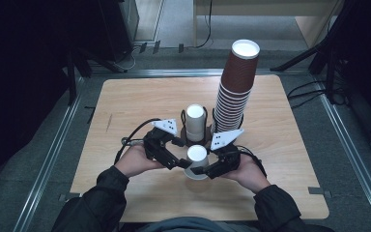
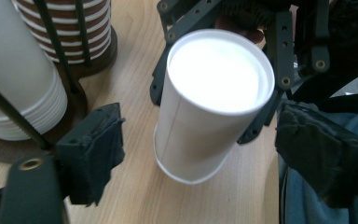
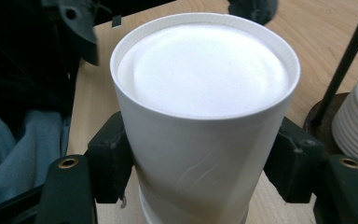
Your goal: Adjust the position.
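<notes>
Two grippers meet over one white paper cup (image 1: 196, 162) that stands upside down near the front edge of the counter (image 1: 140, 101) — a pale wood-grain board with rounded corners, set on grey carpeted floor (image 1: 348, 159) inside metal rails (image 1: 53, 150). The right gripper (image 1: 211, 170) clamps the cup between its pads, one pressed against each side in the right gripper view, where a second rim peeks out just under the cup's wall. The left gripper (image 1: 178, 163) has its jaws spread wide on either side of the same cup, both pads clear of it in the left gripper view.

Just behind the cup, in a dark wire holder, stands a short stack of white cups (image 1: 195, 123); beside it rises a tall stack of brown cups (image 1: 235, 89), leaning slightly to the right. Cables (image 1: 314, 92) lie on the floor to the right — beyond the counter the room is dim, with pale wooden furniture (image 1: 314, 19) at the back and dark stands on both sides.
</notes>
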Motion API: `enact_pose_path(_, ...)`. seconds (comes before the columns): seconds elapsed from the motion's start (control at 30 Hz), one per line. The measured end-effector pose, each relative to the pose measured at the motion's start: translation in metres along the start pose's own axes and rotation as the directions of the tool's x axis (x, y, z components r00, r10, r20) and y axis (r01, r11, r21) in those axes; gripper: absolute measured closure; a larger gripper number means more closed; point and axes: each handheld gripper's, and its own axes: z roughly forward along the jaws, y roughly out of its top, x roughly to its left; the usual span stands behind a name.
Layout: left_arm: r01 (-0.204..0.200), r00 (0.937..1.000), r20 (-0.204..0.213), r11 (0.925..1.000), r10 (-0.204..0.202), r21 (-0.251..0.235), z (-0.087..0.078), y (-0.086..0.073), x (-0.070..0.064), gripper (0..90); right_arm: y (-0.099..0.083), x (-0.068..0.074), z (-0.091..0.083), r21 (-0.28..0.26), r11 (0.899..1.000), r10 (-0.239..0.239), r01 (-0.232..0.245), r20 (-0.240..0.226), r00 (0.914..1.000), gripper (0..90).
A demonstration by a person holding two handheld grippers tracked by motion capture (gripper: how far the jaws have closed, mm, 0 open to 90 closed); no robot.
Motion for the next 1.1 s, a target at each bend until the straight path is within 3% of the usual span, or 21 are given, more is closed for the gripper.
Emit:
enact_pose_path(0.17, 0.031, 0.9995, 0.002, 0.9995, -0.031, 0.002, -0.002, -0.008, 0.001, 12.6, 0.001, -0.002, -0.004, -0.029, 0.999, 0.019, -0.019, -0.001, 0.9998, 32.6)
enact_pose_path(0.23, 0.048, 0.9986, -0.024, 0.9988, -0.048, 0.007, -0.001, -0.012, 0.000, 13.1, 0.001, -0.003, -0.006, -0.044, 0.999, 0.024, -0.024, -0.003, 0.9997, 32.5)
enact_pose_path(0.53, 0.074, 0.9971, -0.017, 0.9966, -0.074, 0.036, 0.008, -0.022, 0.002, 9.9, 0.002, -0.004, -0.010, -0.107, 0.993, 0.042, -0.043, -0.019, 0.9990, 32.4)
enact_pose_path(0.77, 0.043, 0.9984, -0.037, 0.9985, -0.042, 0.033, 0.014, -0.023, 0.002, 8.7, 0.003, -0.003, -0.011, -0.149, 0.987, 0.056, -0.061, -0.038, 0.9977, 32.4)
enact_pose_path(1.1, 0.025, 0.9995, -0.019, 0.9991, -0.024, 0.035, 0.026, -0.021, -0.001, 8.8, 0.003, -0.003, -0.014, -0.216, 0.972, 0.083, -0.096, -0.071, 0.9941, 32.4)
